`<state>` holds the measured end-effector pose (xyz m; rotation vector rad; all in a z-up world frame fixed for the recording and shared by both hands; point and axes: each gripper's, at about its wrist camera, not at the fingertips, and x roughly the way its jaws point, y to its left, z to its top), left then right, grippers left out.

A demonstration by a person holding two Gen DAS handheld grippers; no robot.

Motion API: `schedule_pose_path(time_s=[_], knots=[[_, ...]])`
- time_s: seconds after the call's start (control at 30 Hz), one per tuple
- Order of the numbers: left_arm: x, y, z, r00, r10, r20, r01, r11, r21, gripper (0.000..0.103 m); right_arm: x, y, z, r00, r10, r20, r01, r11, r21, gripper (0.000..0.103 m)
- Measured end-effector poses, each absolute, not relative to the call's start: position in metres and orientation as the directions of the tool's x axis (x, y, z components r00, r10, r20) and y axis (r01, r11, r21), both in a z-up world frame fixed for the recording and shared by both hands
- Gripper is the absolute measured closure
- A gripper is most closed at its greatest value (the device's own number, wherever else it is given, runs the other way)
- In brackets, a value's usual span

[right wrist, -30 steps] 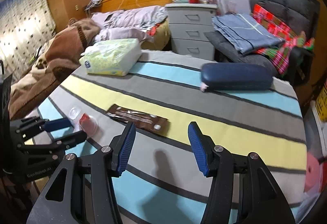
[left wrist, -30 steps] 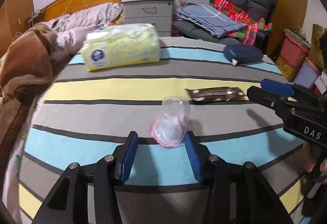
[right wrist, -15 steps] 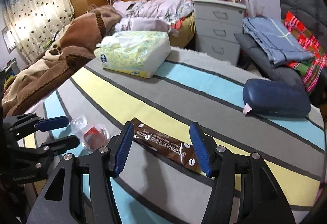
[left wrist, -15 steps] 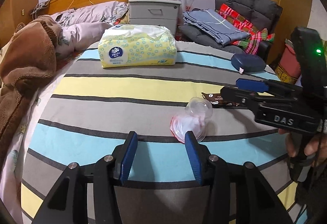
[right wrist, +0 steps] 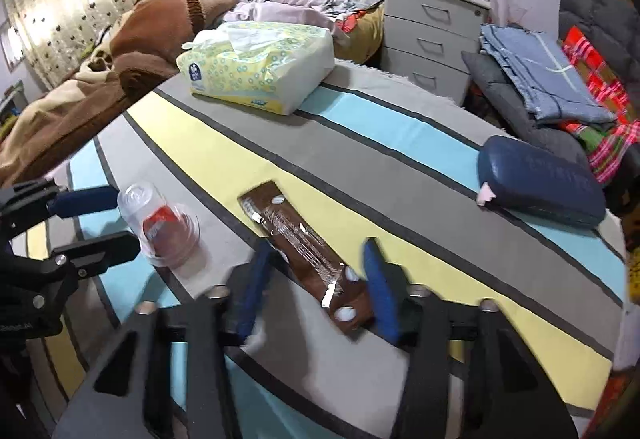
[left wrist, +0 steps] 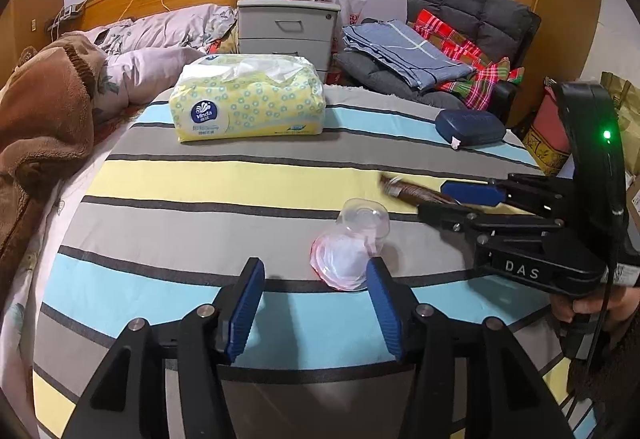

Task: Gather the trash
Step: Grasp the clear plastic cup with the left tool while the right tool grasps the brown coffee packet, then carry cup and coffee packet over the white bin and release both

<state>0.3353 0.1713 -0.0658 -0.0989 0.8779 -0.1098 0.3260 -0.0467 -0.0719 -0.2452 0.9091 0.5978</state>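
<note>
A clear plastic cup (left wrist: 352,243) with a red-rimmed mouth lies on its side on the striped tablecloth (left wrist: 200,179). It rests just ahead of my left gripper (left wrist: 315,273), off toward the right fingertip (left wrist: 376,271). The left jaws are opening and no pad presses on the cup. A long brown snack wrapper (right wrist: 296,239) lies to the cup's right. My right gripper (right wrist: 316,273) straddles its near end. The right jaws are closing, with both pads at the wrapper's edges. In the left wrist view the right gripper (left wrist: 448,203) shows the wrapper (left wrist: 404,191) pinched between its fingers.
A yellow tissue pack (left wrist: 248,107) stands at the table's far side and a dark blue case (left wrist: 470,127) at the far right. A bed with a brown blanket (left wrist: 44,127) borders the left. A grey nightstand (left wrist: 286,31) and a chair with folded clothes (left wrist: 404,51) stand behind.
My right gripper came forward and down over the brown wrapper and its jaws narrowed around it. The left jaws widened a little, and the cup now sits nearer the right fingertip.
</note>
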Motion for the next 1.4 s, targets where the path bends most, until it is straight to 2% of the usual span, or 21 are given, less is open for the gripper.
schedule_pose_path(time_s=[0.03, 0.07, 0.27, 0.53, 0.6, 0.73, 1.4], knots=[[0.335, 0.171, -0.066, 0.635, -0.138, -0.76, 0.059, 0.99, -0.131, 0.05, 0.326, -0.048, -0.072, 0.473, 0.37, -0.8, -0.57, 0.82, 0.042, 0.079], [0.336, 0.17, -0.066, 0.635, -0.138, -0.76, 0.06, 0.99, -0.13, 0.05, 0.326, -0.05, -0.071, 0.472, 0.371, -0.8, -0.563, 0.825, 0.05, 0.081], [0.339, 0.166, -0.064, 0.65, -0.16, -0.743, 0.079, 0.986, -0.143, 0.048, 0.326, -0.055, -0.073, 0.469, 0.383, -0.796, -0.534, 0.841, 0.091, 0.083], [0.354, 0.159, -0.071, 0.645, -0.129, -0.753, 0.071, 0.991, -0.109, 0.048, 0.323, -0.057, -0.074, 0.48, 0.389, -0.786, -0.502, 0.857, 0.118, 0.084], [0.357, 0.16, -0.074, 0.641, -0.116, -0.759, 0.059, 0.993, -0.102, 0.05, 0.323, -0.058, -0.074, 0.479, 0.392, -0.785, -0.498, 0.858, 0.125, 0.084], [0.36, 0.164, -0.075, 0.637, -0.13, -0.759, 0.048, 0.99, -0.13, 0.063, 0.324, -0.059, -0.074, 0.478, 0.398, -0.783, -0.495, 0.858, 0.134, 0.084], [0.327, 0.144, -0.055, 0.674, -0.104, -0.731, 0.079, 0.994, -0.069, 0.064, 0.306, -0.077, -0.063, 0.514, 0.408, -0.754, -0.442, 0.88, 0.175, 0.084]])
